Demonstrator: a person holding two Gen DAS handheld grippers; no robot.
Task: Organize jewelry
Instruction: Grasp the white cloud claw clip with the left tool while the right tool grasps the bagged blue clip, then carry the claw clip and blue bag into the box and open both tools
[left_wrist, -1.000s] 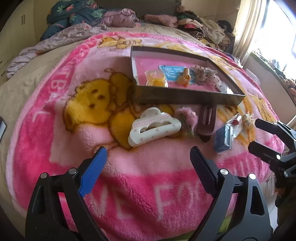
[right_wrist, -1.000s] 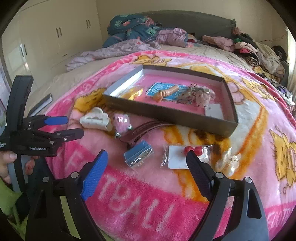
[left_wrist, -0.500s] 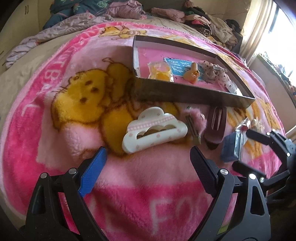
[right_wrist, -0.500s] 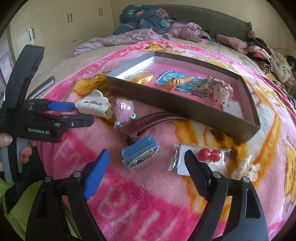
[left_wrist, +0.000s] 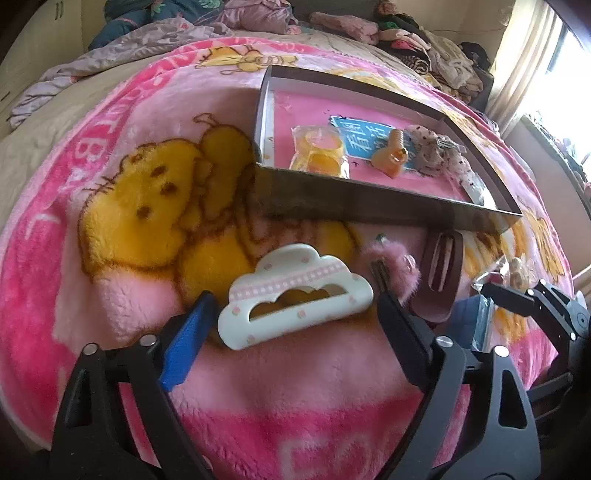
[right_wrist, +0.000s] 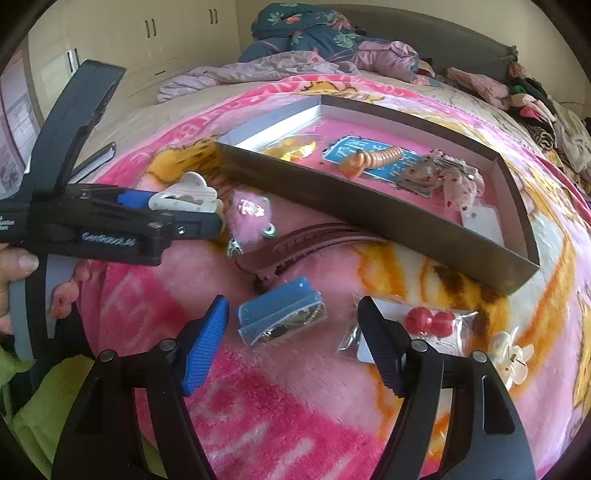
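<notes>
Closer now than a second ago on both sides, and narrower. Left gripper (left_wrist: 291, 325) straddles the cloud-shaped hair claw (left_wrist: 295, 295) on the pink blanket (left_wrist: 110, 184), jaws closing, pads not yet pressing. Right gripper (right_wrist: 291, 343) brackets the blue-carded jewelry packet (right_wrist: 280, 312), jaws closing too, nothing gripped. Pick-up step, judged from this: two pieces being taken at once. Next calls for closing fully onto each, lifting clear of the plush, then carrying over the wall of the shallow box (right_wrist: 369, 210), near both pieces.
</notes>
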